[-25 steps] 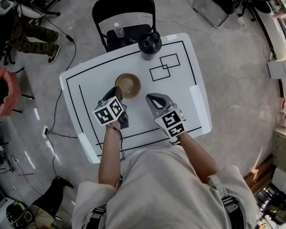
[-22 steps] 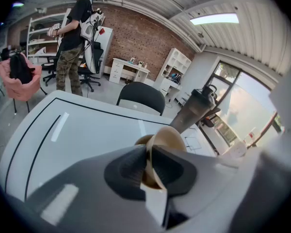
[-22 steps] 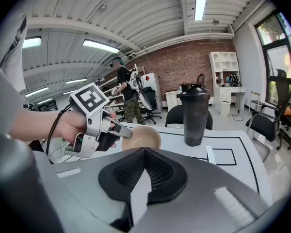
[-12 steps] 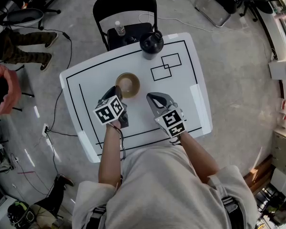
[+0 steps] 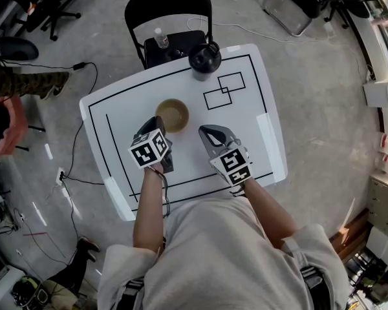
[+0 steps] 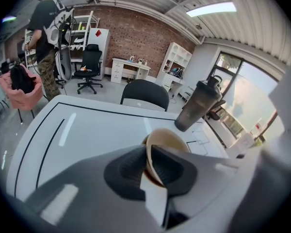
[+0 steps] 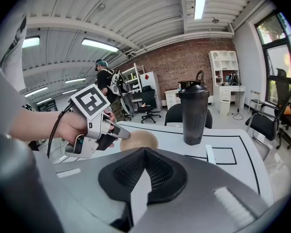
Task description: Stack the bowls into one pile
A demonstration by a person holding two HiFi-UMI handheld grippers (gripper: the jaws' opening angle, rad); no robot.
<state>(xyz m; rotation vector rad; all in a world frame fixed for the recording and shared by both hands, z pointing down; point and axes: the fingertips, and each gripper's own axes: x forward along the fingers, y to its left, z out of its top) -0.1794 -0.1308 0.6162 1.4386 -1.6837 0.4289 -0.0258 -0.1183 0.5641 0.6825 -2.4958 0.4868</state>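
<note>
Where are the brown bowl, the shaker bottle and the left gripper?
brown bowl (image 5: 172, 115), head view, its inner bottom.
shaker bottle (image 5: 204, 57), head view, its black lid.
left gripper (image 6: 148, 155), left gripper view, between its fingertips.

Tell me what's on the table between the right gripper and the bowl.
Nothing. In the head view, only bare white table separates the right gripper from the bowl.

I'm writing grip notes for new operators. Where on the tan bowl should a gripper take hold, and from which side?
Grip the bowl by its thin rim on the person's side, one jaw inside, one outside. It sits upright, mouth open, probably too wide to span. The left gripper pinches that edge this way.
</note>
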